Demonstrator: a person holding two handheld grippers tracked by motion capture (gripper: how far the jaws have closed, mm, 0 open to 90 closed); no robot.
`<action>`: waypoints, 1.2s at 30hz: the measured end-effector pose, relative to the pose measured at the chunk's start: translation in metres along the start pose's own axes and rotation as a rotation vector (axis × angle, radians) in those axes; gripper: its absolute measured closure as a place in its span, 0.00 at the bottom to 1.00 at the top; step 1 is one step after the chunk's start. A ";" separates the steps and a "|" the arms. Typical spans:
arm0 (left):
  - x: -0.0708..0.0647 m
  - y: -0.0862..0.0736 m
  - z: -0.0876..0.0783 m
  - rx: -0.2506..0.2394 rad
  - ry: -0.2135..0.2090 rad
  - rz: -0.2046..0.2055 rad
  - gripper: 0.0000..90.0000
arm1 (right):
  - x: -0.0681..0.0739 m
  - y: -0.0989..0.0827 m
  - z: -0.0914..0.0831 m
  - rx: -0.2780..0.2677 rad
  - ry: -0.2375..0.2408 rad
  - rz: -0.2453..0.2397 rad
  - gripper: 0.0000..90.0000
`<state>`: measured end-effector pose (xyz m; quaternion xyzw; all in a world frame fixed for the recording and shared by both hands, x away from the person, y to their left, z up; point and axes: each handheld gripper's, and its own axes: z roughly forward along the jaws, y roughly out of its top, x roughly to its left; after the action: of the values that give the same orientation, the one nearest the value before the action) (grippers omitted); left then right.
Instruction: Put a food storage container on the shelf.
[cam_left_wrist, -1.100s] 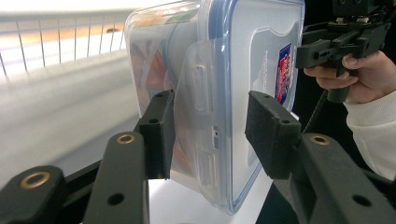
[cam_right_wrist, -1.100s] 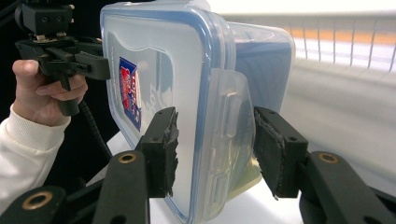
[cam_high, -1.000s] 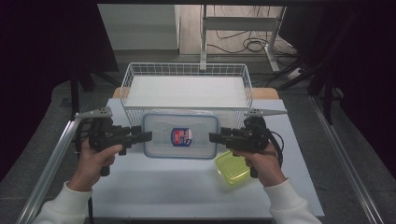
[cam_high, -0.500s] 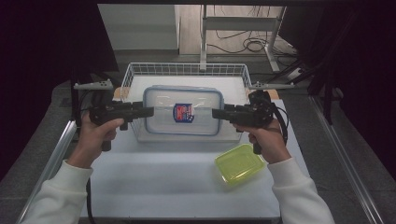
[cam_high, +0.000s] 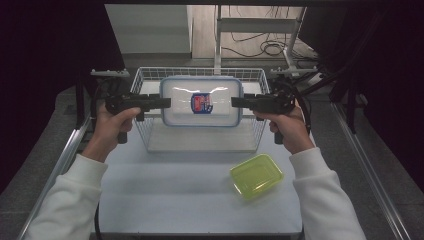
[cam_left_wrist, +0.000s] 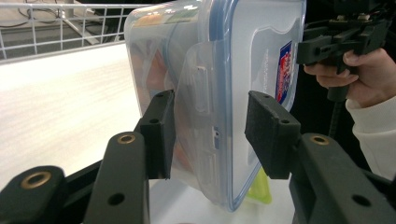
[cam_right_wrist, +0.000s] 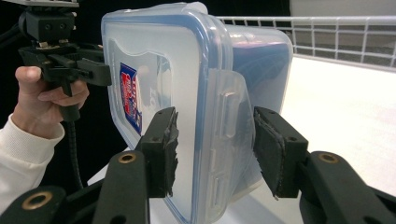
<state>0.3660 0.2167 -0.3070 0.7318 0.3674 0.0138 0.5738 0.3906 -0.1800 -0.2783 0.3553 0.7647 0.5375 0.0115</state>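
Mid-carry, with left gripper and right gripper fingers clamped on opposite ends of the lidded clear container, held level above the wire basket; next, probably an even lowering inside.

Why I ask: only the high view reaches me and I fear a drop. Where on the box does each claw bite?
Observer: In the left gripper view, the left claw straddles the clear box at its end latch flap, with one pad on the base side and one on the lid side.
Operator: And the right claw?
Observer: The right claw straddles the opposite flap likewise; its lid-side pad looks frayed.
Operator: Anything inside?
Observer: Something orange shows through the wall.
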 end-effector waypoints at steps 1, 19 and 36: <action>0.003 0.003 0.002 -0.002 -0.002 -0.001 0.60 | -0.001 0.002 0.000 0.002 0.000 0.002 0.57; 0.041 0.021 0.021 0.057 0.028 -0.057 0.59 | -0.044 0.022 0.036 0.025 -0.006 0.090 0.55; 0.054 0.029 0.030 0.046 0.026 -0.134 0.56 | -0.056 0.025 0.042 0.017 -0.005 0.165 0.55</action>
<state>0.4335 0.2195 -0.3142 0.7183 0.4233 -0.0235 0.5517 0.4628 -0.1727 -0.2953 0.4186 0.7371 0.5294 -0.0340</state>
